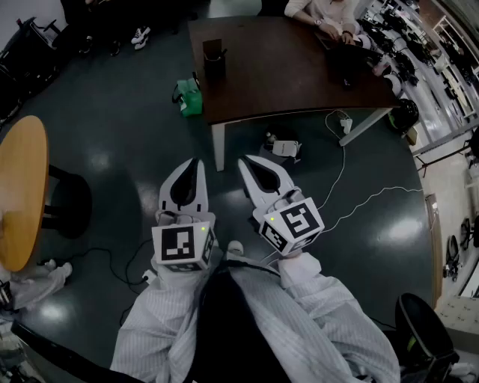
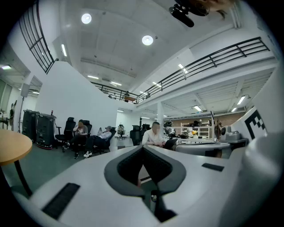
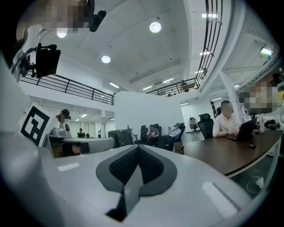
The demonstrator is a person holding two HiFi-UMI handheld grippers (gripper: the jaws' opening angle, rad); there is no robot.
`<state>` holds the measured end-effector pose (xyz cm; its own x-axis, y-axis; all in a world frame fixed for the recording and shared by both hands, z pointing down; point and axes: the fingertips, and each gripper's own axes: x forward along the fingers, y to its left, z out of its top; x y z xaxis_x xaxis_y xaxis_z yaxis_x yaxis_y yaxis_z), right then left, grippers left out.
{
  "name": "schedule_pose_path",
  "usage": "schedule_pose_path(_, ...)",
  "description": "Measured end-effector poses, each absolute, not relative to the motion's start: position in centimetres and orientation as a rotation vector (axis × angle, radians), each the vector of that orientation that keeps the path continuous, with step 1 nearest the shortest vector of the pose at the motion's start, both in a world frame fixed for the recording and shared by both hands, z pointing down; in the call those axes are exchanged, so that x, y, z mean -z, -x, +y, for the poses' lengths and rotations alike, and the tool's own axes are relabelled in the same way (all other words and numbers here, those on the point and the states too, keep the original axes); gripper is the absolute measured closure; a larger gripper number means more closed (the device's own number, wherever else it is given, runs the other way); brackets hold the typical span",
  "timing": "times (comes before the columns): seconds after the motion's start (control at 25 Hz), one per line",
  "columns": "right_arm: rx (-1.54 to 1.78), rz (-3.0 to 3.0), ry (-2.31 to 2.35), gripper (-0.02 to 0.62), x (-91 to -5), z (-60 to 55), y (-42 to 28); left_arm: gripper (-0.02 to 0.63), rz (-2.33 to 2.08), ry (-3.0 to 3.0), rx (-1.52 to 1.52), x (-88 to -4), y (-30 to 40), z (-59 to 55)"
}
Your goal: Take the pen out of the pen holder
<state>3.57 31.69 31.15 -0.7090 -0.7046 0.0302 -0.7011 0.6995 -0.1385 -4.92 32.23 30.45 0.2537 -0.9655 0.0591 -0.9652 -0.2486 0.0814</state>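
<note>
Both grippers are held low and close to the body, side by side and level, pointing toward the top of the head view. The left gripper [image 1: 196, 160] has its jaws pressed together, with nothing between them in its own view [image 2: 143, 147]. The right gripper [image 1: 241, 159] is likewise closed on nothing, its pads meeting at the tip [image 3: 138, 146]. The two are just beside each other but apart, marker cubes nearest the body, and pale striped sleeves [image 1: 314, 314] run back to the lower edge.

The pen holder [image 1: 214, 58] stands upright in the upper middle of the head view, well apart from both grippers. It is a dark, box-like cup. Whatever stands in it is too small and dark to make out, so the pen cannot be told apart from the holder.

The holder sits near the left end of a brown table [image 1: 284, 75] with white legs. At the upper right a person [image 1: 329, 15] sits at that table's far side. On the dark floor, a green bag [image 1: 190, 97] lies left of the table. A small white device [image 1: 283, 147] and white cables [image 1: 340, 176] lie under and below it. A round wooden table [image 1: 21, 191] fills the left edge.
</note>
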Motion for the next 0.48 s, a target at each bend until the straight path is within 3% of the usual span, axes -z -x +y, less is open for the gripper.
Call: schedule_pose_path(0.48,0.238,2.847,1.206,0.595,-31.1,31.1,-5.6,0.601,-1.856,-2.409,0.013,-30.2,3.1,31.1)
